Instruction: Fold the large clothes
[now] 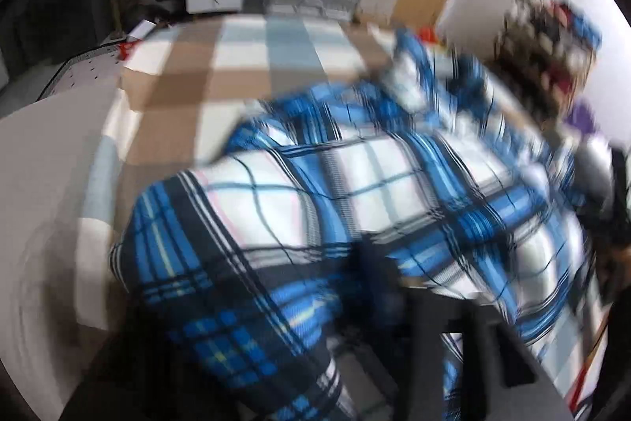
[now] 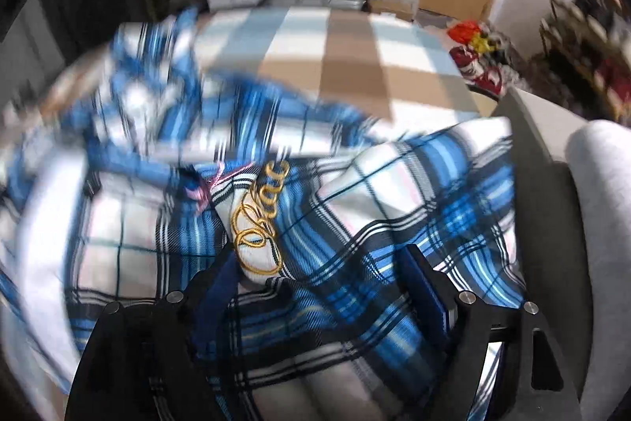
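We see both fisheye views badly smeared by motion blur, worst across the plaid shirt [image 1: 355, 192] and toward the bent, dark-cornered edges where the room's lines curve. The light is bright and even indoors, with a soft shadow falling across the checked surface [image 2: 355, 66]. Only the gold embroidery [image 2: 256, 224] in the right wrist view looks fairly sharp to us.

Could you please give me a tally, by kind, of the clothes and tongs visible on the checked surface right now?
Plaid shirts: 1
Tongs: 2, right tongs with jaws wide apart over the shirt, left tongs blurred and dark above the cloth
Checked surface: 1
Total: 4
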### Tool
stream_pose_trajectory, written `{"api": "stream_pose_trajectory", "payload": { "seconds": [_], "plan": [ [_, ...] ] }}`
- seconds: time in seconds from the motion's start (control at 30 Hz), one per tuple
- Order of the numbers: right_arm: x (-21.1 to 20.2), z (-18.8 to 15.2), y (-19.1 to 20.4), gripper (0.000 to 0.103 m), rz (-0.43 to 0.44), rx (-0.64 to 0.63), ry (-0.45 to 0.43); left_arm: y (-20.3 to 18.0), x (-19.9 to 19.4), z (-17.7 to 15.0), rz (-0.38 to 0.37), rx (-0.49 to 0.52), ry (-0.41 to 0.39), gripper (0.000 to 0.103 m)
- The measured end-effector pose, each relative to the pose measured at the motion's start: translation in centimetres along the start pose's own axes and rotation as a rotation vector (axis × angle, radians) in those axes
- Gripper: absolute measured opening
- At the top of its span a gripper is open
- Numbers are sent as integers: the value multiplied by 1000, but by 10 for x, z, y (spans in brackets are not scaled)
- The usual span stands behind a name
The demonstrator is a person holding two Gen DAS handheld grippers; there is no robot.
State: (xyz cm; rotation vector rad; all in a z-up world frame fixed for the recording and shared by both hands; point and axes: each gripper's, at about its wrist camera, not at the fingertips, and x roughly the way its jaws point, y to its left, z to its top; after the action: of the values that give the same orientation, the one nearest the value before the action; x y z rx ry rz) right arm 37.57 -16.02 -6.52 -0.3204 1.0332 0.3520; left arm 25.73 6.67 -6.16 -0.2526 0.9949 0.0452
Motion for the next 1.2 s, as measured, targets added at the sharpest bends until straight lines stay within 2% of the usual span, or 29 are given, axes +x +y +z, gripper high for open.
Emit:
{"api": "stream_pose_trajectory", "payload": {
  "seconds": [0.07, 0.2, 0.3, 0.43, 0.53, 0.6, 0.63, 0.7, 0.73, 0.8, 0.93, 1.0, 1.07, 1.1, 1.13, 1.17, 1.2],
  "plan": [
    [-3, -6, -4, 80, 34, 42, 34, -6, 0, -7, 30, 44, 5, 23],
    [-14, -25, -1, 81, 66, 9, 50, -5, -12, -27, 25, 72, 12, 22],
    [-34, -54, 7, 81, 87, -15, 61, -6, -24, -48, 8, 118, -8, 22],
    [-66, -103, 23, 81, 99, -22, 75, -4, -47, -82, 6, 128, 2, 22],
    [-92, -130, 28, 82, 152, -62, 82, 3, -64, -101, -16, 108, -13, 23],
    [-130, -142, 13, 80, 212, -47, -23, 8, -75, -103, -59, 71, -41, 35],
    [-147, -144, 0, 81, 230, -9, -90, 10, -82, -102, -81, 53, -62, 46],
    [-166, -144, -29, 84, 233, 87, -182, 15, -95, -97, -132, 36, -123, 54],
    [-167, -142, -43, 85, 218, 133, -192, 15, -98, -93, -142, 34, -144, 55],
    [-155, -139, -62, 85, 195, 203, -154, 18, -95, -86, -154, 25, -160, 55],
    [-118, -128, -73, 85, 168, 230, -103, 24, -71, -75, -122, -24, -125, 54],
    [-97, -123, -79, 85, 192, 265, -85, 29, -57, -71, -136, -67, -100, 45],
    [-78, -116, -91, 84, 228, 343, -79, 29, -49, -67, -131, -69, -88, 2],
    [-72, -114, -93, 72, 246, 359, -76, 27, -50, -69, -119, -66, -89, 1],
    [-70, -113, -94, 54, 260, 368, -65, 26, -54, -69, -118, -60, -107, 0],
    [-71, -110, -91, 9, 290, 346, -45, 23, -63, -71, -117, -43, -136, 0],
    [-82, -110, -87, 5, 303, 315, -91, 20, -70, -70, -117, -24, -162, 0]
  ]
}}
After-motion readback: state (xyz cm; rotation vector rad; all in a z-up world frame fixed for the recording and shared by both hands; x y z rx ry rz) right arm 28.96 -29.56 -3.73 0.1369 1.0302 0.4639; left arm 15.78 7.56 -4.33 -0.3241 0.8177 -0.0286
